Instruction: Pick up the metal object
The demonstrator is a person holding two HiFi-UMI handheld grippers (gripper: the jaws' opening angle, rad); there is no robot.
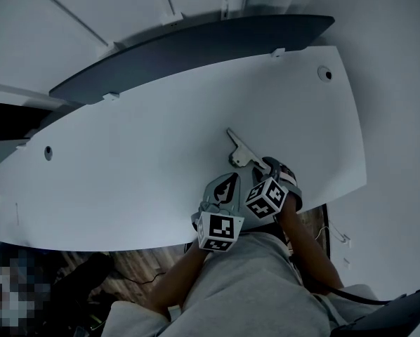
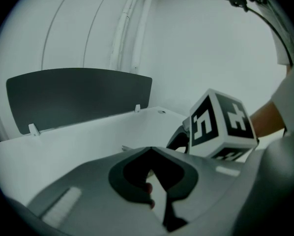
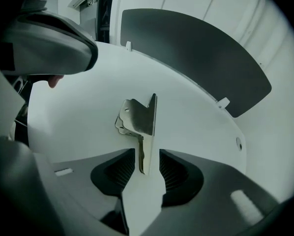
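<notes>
The metal object (image 1: 244, 152) is a bent steel bracket with a long arm. It lies on the white table (image 1: 147, 181) near the front edge. In the right gripper view the bracket (image 3: 137, 117) stands on edge, and its lower tab reaches in between the jaws. My right gripper (image 1: 265, 166) (image 3: 147, 168) is open around that tab, with table showing between the tab and the right-hand pad. My left gripper (image 1: 227, 182) (image 2: 154, 176) sits just left of the right one, shut and holding nothing.
A dark grey curved panel (image 1: 196, 48) stands along the table's far edge, with white wall behind it. Small holes (image 1: 324, 74) mark the table's corners. The right gripper's marker cube (image 2: 223, 124) fills the right of the left gripper view. Wooden floor (image 1: 126, 265) shows below the front edge.
</notes>
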